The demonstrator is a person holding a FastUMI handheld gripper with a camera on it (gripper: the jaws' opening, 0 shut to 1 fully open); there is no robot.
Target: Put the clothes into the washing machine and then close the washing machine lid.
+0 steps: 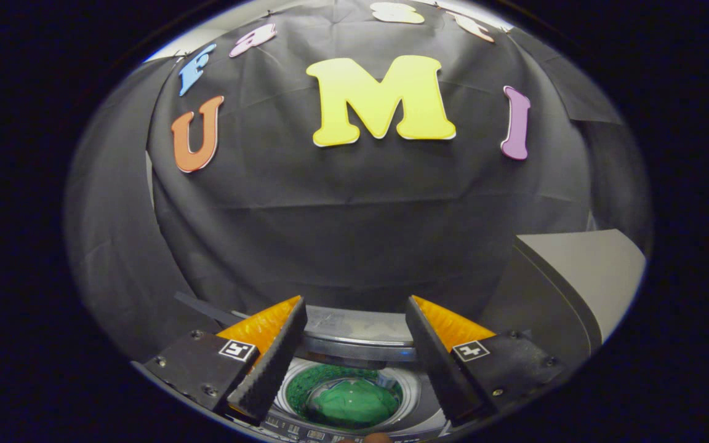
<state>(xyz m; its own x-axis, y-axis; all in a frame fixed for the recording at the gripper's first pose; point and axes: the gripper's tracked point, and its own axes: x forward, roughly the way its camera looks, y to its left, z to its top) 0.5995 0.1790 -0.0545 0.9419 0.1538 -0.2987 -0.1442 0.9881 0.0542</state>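
Gripper (356, 335): jaws set wide apart, holding nothing; both fingers angle inward toward their tips, each carrying a small square marker tag on its housing.

Fingertip of a person (372, 437): a sliver at the very bottom, below the control strip, nearest the camera.

Control strip (305, 432): a row of small buttons or indicators along the near edge of the washing machine; too small to make out.

Washing machine (419, 413): top-loading, seen from above and between the fingers; round pale rim around the drum opening, lying below the gap of the jaws.

Clothes (351, 401): green fabric, bunched, lying inside the drum, below and between the two fingers, touched by neither. A darker green speckled band rings the bundle along the drum's inner wall; whether this is fabric or a reflection I cannot tell.

Washing machine lid (357, 335): grey, glossy, curved panel standing just beyond the drum opening and across the gap between the fingertips; raised, not down over the drum.

Grey box-like unit (570, 283): pale top face, darker side, beyond and to the right of the right finger; what it is cannot be told.

Booth wall (354, 234): black creased cloth, farthest back, behind the machine and spanning the whole scene.
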